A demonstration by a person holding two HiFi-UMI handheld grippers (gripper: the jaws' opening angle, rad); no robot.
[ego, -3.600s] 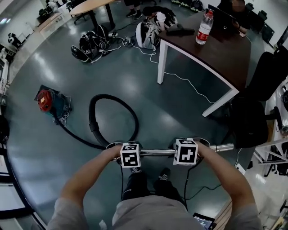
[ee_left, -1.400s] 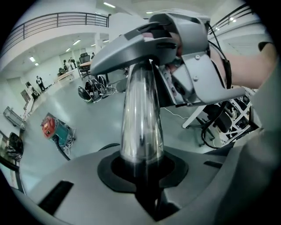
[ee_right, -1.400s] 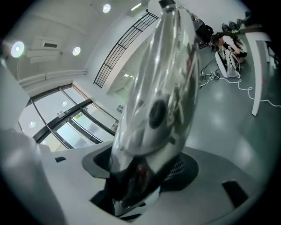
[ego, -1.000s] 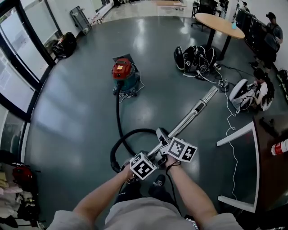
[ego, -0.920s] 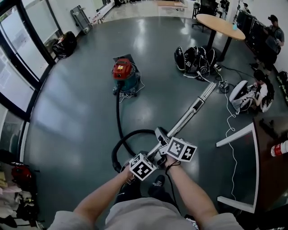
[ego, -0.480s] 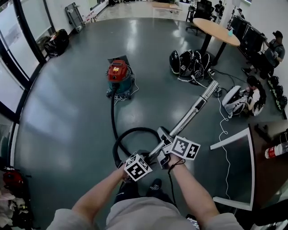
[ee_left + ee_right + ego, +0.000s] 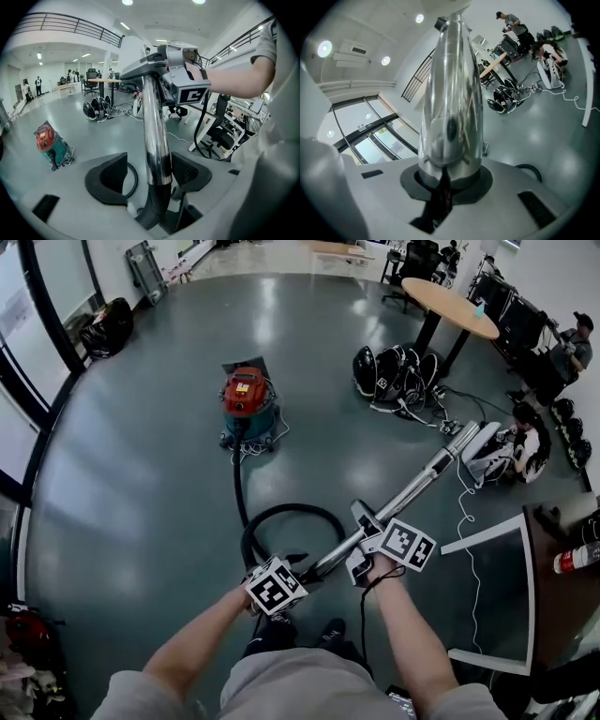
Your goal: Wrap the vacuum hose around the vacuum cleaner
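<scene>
The vacuum cleaner (image 7: 248, 401) stands on the floor, well ahead and to the left. Its black hose (image 7: 236, 484) runs back toward the person and curls into one loose loop near the feet. The left tool (image 7: 151, 174) has just been opening. Its jaws stand wide with the lower end of the wand (image 7: 412, 486) between them and the left pad clear of the tube, so it carries nothing. Further right, the right tool (image 7: 449, 178) is clamped round the chrome tube and bears it alone.

The step looks like a change of grip. The left tool would do best to drop onto the hose close to the loop while the right keeps the wand steady. Both should then carry the slack to the machine and lay even, untwisted turns round its body. The wand's far tip should be kept clear of the bags (image 7: 394, 371).

Both marker cubes show only black-and-white squares. The pale label on the red lid and the red band on the bottle (image 7: 574, 559) on the counter (image 7: 561, 521) are too small to read.
</scene>
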